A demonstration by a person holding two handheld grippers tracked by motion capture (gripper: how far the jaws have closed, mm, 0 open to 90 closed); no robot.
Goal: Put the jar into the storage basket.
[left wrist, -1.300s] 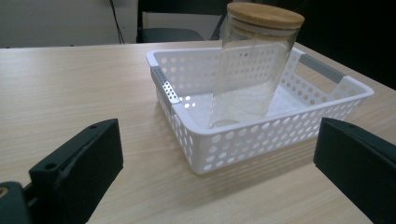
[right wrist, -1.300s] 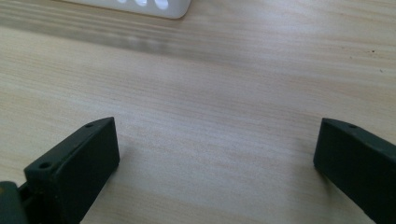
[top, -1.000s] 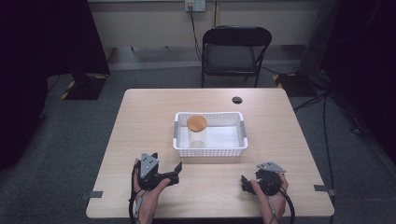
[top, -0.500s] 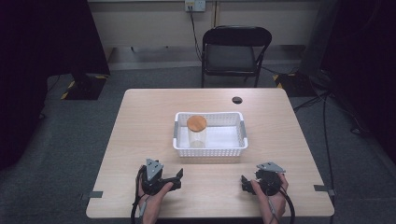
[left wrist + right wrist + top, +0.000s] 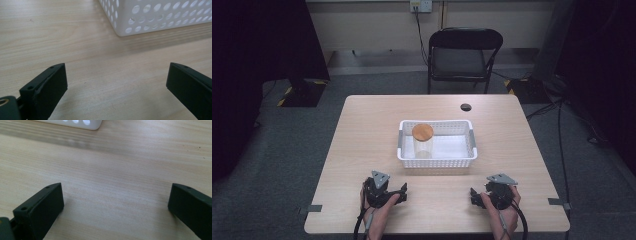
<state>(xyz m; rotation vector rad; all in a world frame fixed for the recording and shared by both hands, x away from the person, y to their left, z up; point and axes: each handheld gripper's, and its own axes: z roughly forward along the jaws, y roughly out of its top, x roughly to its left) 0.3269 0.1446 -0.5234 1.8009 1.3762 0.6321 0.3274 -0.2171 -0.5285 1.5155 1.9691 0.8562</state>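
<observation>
Pale wood tabletop (image 5: 362, 150) carries 1 white basket (image 5: 436, 161) at its middle, and a clear jar (image 5: 423, 141) with a wooden lid stands upright in the basket's left part. My left tool (image 5: 401, 191) and right tool (image 5: 474, 194) both sit low near the front edge, well apart from the basket. Both stand open, nothing between the jaws; the left's jaws have just closed a little. I judge this the start, before any reach. Next I must lift 1 tool over the basket wall and straddle the jar.
</observation>
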